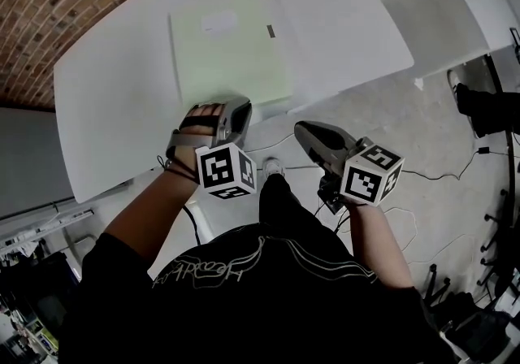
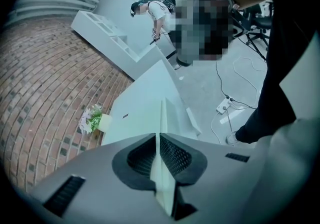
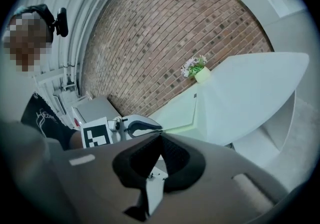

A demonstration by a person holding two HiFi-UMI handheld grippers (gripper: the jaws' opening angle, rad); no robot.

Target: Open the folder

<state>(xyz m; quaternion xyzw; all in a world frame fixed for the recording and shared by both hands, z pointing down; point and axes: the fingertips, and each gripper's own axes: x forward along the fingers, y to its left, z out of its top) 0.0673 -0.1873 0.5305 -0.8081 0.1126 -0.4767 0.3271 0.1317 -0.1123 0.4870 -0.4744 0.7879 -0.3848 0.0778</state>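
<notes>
With left gripper (image 2: 159, 138), pinched near edge of pale green folder (image 1: 229, 45) lying on white table (image 1: 114, 94); held right gripper (image 3: 160, 138) shut, empty, off table. Risked lifting whole folder by pinching both covers, or losing thin edge.

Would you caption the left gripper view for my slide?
Left gripper shut on the green folder edge, white table beyond.
</notes>
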